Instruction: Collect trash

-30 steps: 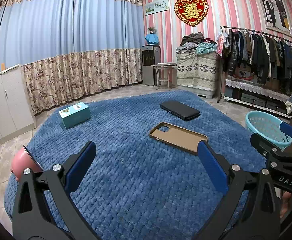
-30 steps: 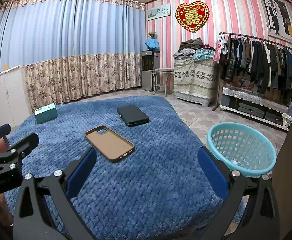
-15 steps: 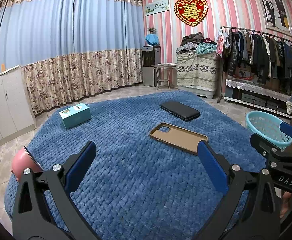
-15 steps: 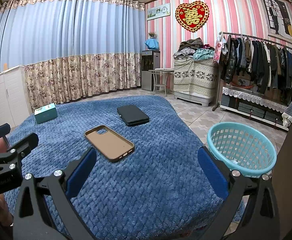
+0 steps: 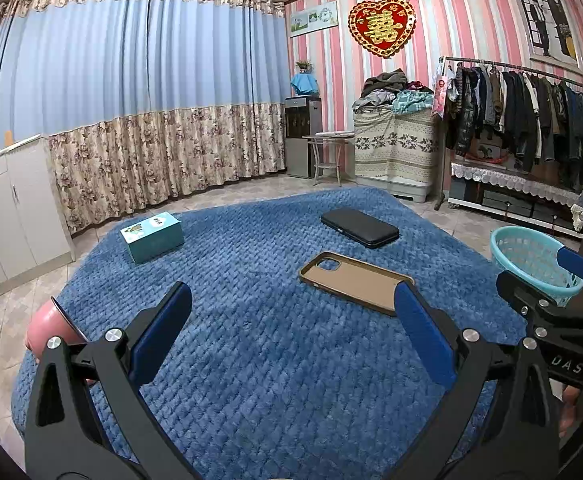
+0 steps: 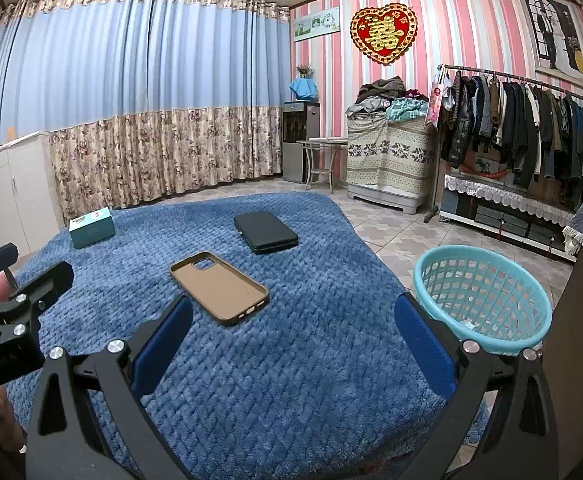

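- Blue quilted blanket (image 5: 275, 360) fills the left wrist view, spread over a bed-like surface.
- Left gripper (image 5: 291, 332) hangs above the blanket at 6 o'clock, its blue-padded fingers (image 5: 159, 340) spread wide apart, gripping nothing.
- Tan phone case (image 5: 355, 282), hollow side up, lies flat just past the right-hand pad, toward 1 o'clock.
- Black wallet-style case (image 5: 359, 227) rests farther off at 1 o'clock, apart from the tan one.
- Teal tissue box (image 5: 152, 236) sits at 11 o'clock near the blanket's far edge.
- Turquoise laundry basket (image 5: 531, 258) stands on the tiled floor at 3 o'clock, partly hidden behind the right gripper (image 5: 547, 280).
- Pink rounded object (image 5: 49, 326) pokes out at 9 o'clock; what it is cannot be told.
- Blue blanket (image 6: 299, 380) again in the right wrist view, with the right gripper (image 6: 291, 336) at 6 o'clock, fingers splayed and empty.
- Tan phone case (image 6: 219, 287) lies at 11 o'clock, just beyond the left-hand pad.
- Black case (image 6: 265, 232) sits behind it at 12 o'clock; the tissue box (image 6: 91, 227) is at 10 o'clock.
- Turquoise basket (image 6: 487, 292) stands beside the bed at 3 o'clock, a small scrap inside.
- Left gripper (image 6: 15, 276) shows at 9 o'clock, its fingers parted.
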The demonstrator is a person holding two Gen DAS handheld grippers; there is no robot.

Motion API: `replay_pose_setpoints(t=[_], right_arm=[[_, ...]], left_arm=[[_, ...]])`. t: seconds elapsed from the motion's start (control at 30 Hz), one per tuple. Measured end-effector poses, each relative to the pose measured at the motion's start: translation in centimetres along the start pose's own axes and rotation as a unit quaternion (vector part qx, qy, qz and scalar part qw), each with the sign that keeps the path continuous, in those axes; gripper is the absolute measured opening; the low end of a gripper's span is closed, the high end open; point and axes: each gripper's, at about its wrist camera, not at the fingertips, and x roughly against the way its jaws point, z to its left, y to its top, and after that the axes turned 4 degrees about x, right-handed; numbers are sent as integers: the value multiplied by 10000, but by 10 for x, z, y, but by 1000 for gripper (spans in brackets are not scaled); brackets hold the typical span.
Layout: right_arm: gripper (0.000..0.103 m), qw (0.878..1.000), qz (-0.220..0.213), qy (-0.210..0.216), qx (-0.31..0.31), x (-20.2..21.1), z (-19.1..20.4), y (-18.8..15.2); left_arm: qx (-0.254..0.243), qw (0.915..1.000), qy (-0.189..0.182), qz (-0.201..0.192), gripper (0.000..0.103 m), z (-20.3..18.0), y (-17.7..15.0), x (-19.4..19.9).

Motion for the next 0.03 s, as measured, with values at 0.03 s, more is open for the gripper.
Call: replay_pose_setpoints(t=[0.03], right_arm=[[99,10000,1,1,-3,-1,0,0]], left_arm=[[-5,10000,1,0,98,2,0,-1]])
